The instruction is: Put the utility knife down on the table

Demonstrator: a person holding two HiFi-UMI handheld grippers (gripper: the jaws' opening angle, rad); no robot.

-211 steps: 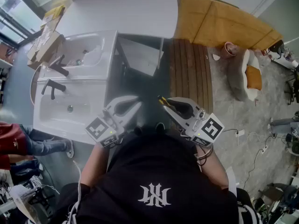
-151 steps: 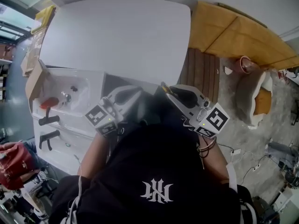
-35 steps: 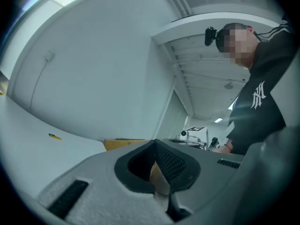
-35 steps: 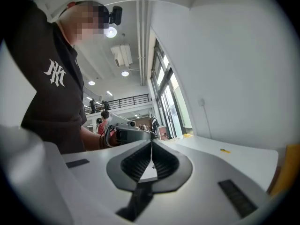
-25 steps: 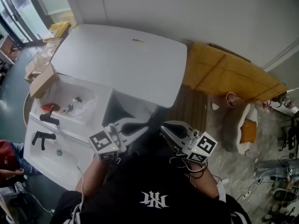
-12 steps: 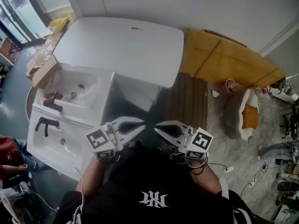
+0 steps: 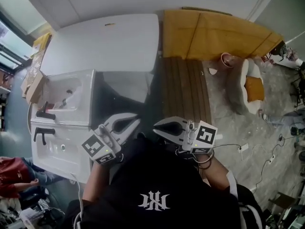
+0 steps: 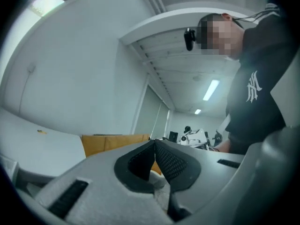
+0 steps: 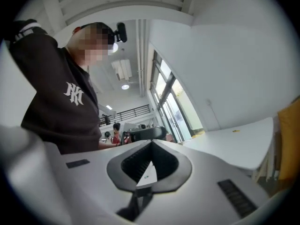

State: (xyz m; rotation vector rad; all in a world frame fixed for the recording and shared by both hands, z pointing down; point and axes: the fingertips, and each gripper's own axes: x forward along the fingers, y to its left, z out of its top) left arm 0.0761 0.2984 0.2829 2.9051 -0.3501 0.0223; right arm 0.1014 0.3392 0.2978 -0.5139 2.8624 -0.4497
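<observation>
The utility knife (image 7: 110, 24) is a tiny yellowish object lying on the white table (image 7: 105, 46), near its far edge; it also shows as a small speck on the table in the left gripper view (image 8: 41, 131) and the right gripper view (image 9: 236, 131). My left gripper (image 7: 137, 117) and right gripper (image 7: 155, 125) are held close to my chest, well short of the table, with their tips pointing toward each other. Both are shut with nothing held: the left gripper (image 8: 154, 143) and the right gripper (image 9: 151, 142) each show pads meeting at the tip.
Two white sinks (image 7: 62, 123) with black taps (image 7: 44, 133) stand at the left, beside the table. A slatted wooden bench (image 7: 183, 85) and a yellow-brown panel (image 7: 214, 30) lie to the right. Cables and clutter cover the floor at the far right.
The view has swung, so the table now sits further up and left. Both grippers stay shut and close to my body, with the knife still on the table.
</observation>
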